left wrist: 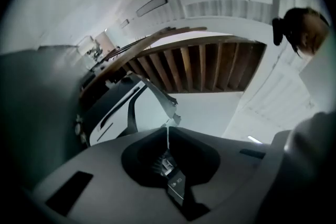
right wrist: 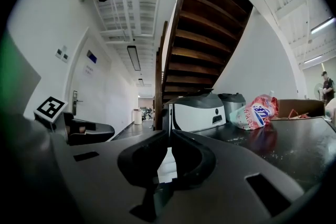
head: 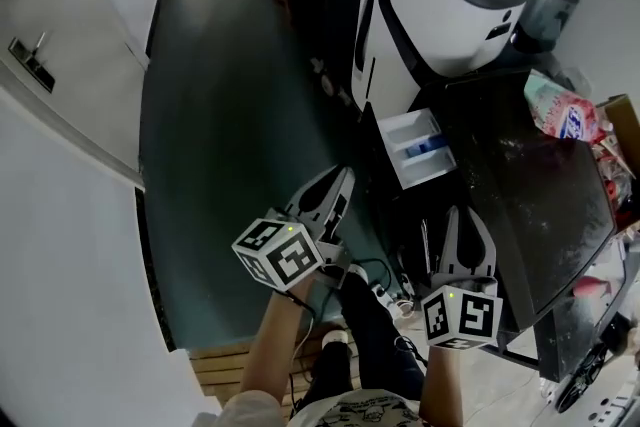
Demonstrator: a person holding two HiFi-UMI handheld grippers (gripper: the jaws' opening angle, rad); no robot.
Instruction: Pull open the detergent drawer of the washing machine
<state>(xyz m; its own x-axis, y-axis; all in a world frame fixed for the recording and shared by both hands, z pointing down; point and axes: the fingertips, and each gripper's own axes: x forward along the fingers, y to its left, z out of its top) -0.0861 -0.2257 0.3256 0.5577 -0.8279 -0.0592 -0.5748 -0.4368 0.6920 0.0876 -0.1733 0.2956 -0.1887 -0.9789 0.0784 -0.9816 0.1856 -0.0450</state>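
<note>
Drawer [head: 418,147]: pulled out of the washer [head: 530,205] front; white tray with a blue part, open to the head view.
Left claw [head: 341,186]: jaws pressed together, empty; lower left of the drawer and apart from it, tips aimed toward it; cube [head: 278,253] rolled to one side.
Right claw [head: 459,215]: jaws together but for a hairline slit, empty; below the drawer, just beside the washer's front edge, pointing up the picture.
Forearms: one [head: 270,345] runs straight back from the left claw, the other from the right claw, both toward the picture's lower edge.
Head view only: drawer's inside, dark floor [head: 230,115], door [head: 60,35] far left of the drawer.
Left gripper view only: tilted scene; underside of wooden stairs [left wrist: 210,65].
Right gripper view only: level scene; bag [right wrist: 257,110] on the washer's dark top, white machine [right wrist: 194,112], the left claw's cube at far left.
</note>
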